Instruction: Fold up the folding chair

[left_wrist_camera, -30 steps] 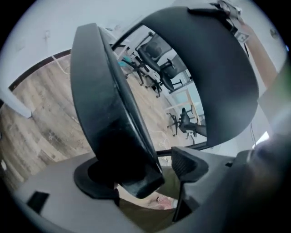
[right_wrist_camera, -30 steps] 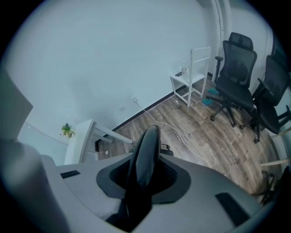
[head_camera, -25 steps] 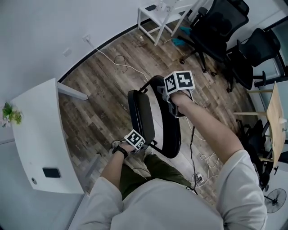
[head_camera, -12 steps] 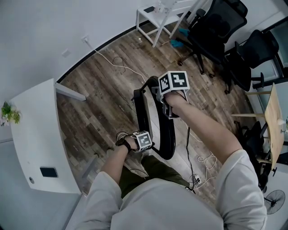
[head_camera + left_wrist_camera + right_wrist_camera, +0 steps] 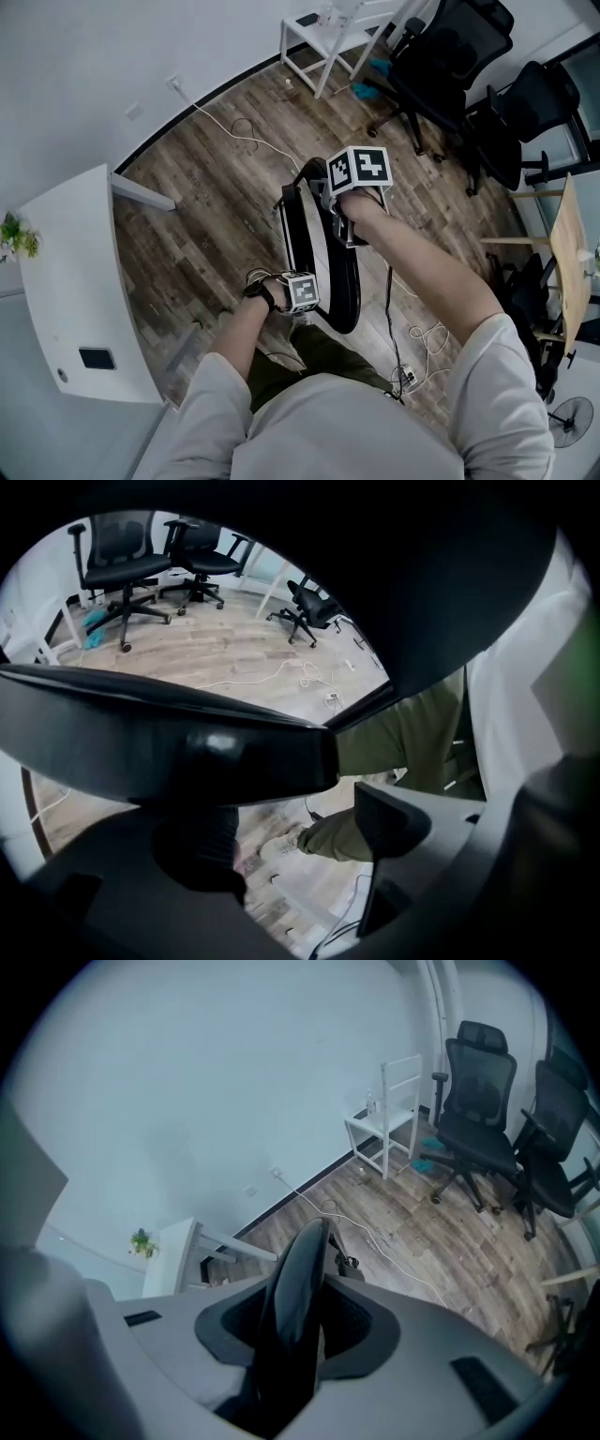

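The black folding chair (image 5: 319, 267) stands on the wood floor just ahead of my knees, with its seat swung up close against the backrest. My right gripper (image 5: 343, 221) is at the backrest's top edge (image 5: 305, 1269). Its jaws straddle that edge and have just been opening, and a thin gap shows beside one pad. My left gripper (image 5: 302, 302) sits low at the chair's near side. In the left gripper view its jaws (image 5: 291, 817) stand wide, and the seat's rim (image 5: 169, 752) lies across the left finger, apart from the right finger (image 5: 394, 822).
A white table (image 5: 75, 291) with a small plant (image 5: 19, 239) stands to the left. Black office chairs (image 5: 450, 56) and a white stand (image 5: 328, 33) are at the back. Cables (image 5: 412, 328) trail over the floor at the right, near a wooden tabletop (image 5: 572, 244).
The seat has swung up toward the backrest, so the chair looks much thinner. My left gripper moved right with it and rolled over. My right gripper stayed at the top edge.
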Demonstrator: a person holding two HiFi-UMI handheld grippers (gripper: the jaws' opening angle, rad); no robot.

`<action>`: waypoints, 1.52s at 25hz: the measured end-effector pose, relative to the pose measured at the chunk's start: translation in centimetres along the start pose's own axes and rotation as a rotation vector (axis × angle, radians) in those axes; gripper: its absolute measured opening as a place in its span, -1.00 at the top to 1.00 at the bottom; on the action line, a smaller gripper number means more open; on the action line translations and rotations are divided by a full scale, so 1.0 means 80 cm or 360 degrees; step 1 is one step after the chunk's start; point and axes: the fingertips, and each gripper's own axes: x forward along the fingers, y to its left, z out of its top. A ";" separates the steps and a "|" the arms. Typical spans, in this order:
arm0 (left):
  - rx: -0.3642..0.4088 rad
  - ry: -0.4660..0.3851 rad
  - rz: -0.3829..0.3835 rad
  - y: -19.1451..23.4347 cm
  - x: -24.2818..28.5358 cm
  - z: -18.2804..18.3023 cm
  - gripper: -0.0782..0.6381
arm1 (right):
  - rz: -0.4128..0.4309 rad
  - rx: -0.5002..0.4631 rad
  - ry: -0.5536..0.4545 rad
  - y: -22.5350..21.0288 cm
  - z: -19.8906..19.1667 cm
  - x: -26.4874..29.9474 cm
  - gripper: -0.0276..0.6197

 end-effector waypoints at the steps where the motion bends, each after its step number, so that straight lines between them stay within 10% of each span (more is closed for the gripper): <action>1: 0.0032 0.0010 -0.0003 -0.001 -0.001 0.004 -0.28 | 0.0008 0.0008 -0.0003 0.000 0.000 -0.001 0.49; 15: 0.0098 -0.0139 -0.0058 -0.006 -0.004 0.051 -0.28 | 0.0102 0.0100 -0.0033 -0.014 0.002 -0.013 0.44; 20: -0.0250 -0.0485 0.0041 0.002 -0.006 0.076 -0.29 | 0.0143 0.0133 -0.0026 -0.021 0.001 -0.015 0.41; 26: -0.0980 -0.0972 0.0228 0.018 -0.051 0.046 -0.30 | 0.0136 0.0100 -0.0011 -0.019 0.000 -0.015 0.41; 30: -0.1375 -0.1437 0.0103 -0.021 -0.143 0.053 -0.30 | 0.0131 0.0079 0.0003 -0.024 0.000 -0.017 0.41; 34: -0.1344 -0.1731 0.0091 -0.075 -0.254 0.115 -0.33 | 0.0127 0.0085 0.0002 -0.030 -0.001 -0.020 0.41; 38: -0.1235 -0.1553 0.0399 -0.092 -0.289 0.136 -0.28 | 0.0089 0.0072 0.0011 -0.039 -0.001 -0.021 0.45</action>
